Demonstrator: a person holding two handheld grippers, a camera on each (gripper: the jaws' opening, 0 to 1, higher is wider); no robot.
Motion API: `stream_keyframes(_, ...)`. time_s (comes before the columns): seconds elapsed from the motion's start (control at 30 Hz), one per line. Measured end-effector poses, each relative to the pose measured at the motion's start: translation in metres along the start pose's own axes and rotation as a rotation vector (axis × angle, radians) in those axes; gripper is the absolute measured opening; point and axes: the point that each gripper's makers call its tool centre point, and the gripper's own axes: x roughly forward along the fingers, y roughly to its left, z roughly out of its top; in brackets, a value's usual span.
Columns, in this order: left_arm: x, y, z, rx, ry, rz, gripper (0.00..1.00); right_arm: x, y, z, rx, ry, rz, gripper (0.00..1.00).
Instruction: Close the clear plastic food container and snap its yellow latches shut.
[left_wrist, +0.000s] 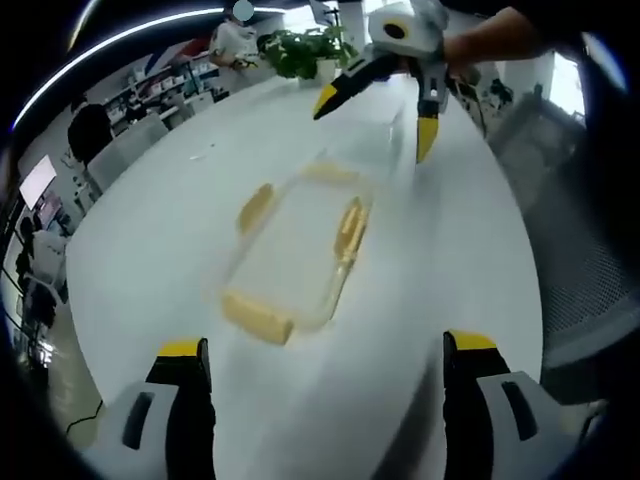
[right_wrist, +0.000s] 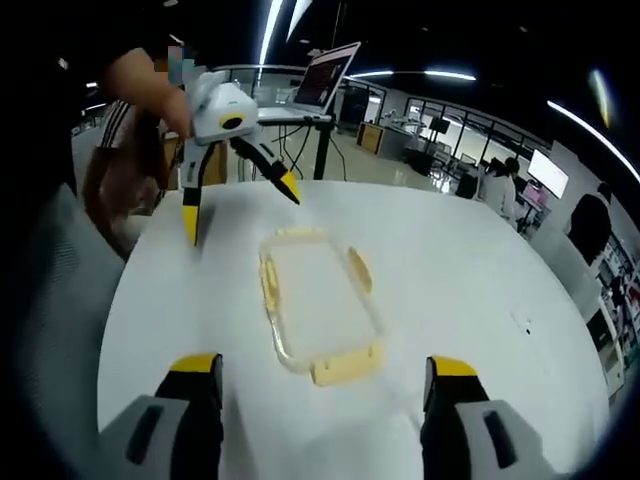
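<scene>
left gripper (left_wrist: 325, 365) and right gripper (right_wrist: 318, 385), each with jaws spread wide and holding nothing, hovering at opposite ends of a clear container (left_wrist: 300, 250) with yellow latches (left_wrist: 257, 317), set mid-table, well in from the white table's (left_wrist: 150, 260) edges.

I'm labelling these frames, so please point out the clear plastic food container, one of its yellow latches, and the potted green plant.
Clear plastic food container (left_wrist: 292, 245): left gripper view, middle of its clear top.
Yellow latch (right_wrist: 345, 368): right gripper view, the latch on the near short end.
Potted green plant (left_wrist: 305, 52): left gripper view, its leaves.
</scene>
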Motion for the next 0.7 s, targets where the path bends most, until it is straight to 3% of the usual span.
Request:
stream_keyframes(0.2, 0.001, 0.009, -0.004, 0.021, 0.015, -0.004, 0.92, 0.005, -0.002, -0.001, -0.049, 0.011, 0.025, 0.81)
stream_keyframes(0.3, 0.002, 0.009, -0.007, 0.069, 0.038, -0.024, 0.9, 0.009, -0.003, -0.002, -0.041, 0.011, 0.039, 0.82)
stream_keyframes(0.37, 0.002, 0.016, -0.01, 0.111, 0.071, 0.001, 0.87, 0.011, -0.006, 0.0, -0.062, 0.0, 0.03, 0.83)
stream_keyframes(0.47, 0.005, 0.024, -0.005, 0.1, 0.061, 0.009, 0.9, 0.014, -0.006, 0.003, -0.078, 0.0, 0.049, 0.8)
stream_keyframes(0.57, 0.008, 0.029, -0.004, 0.131, 0.085, -0.008, 0.88, 0.016, -0.008, 0.004, -0.15, 0.055, 0.071, 0.77)
stream_keyframes(0.7, 0.013, 0.038, 0.001, 0.158, 0.094, -0.037, 0.84, 0.023, -0.01, 0.001, -0.156, 0.097, 0.11, 0.71)
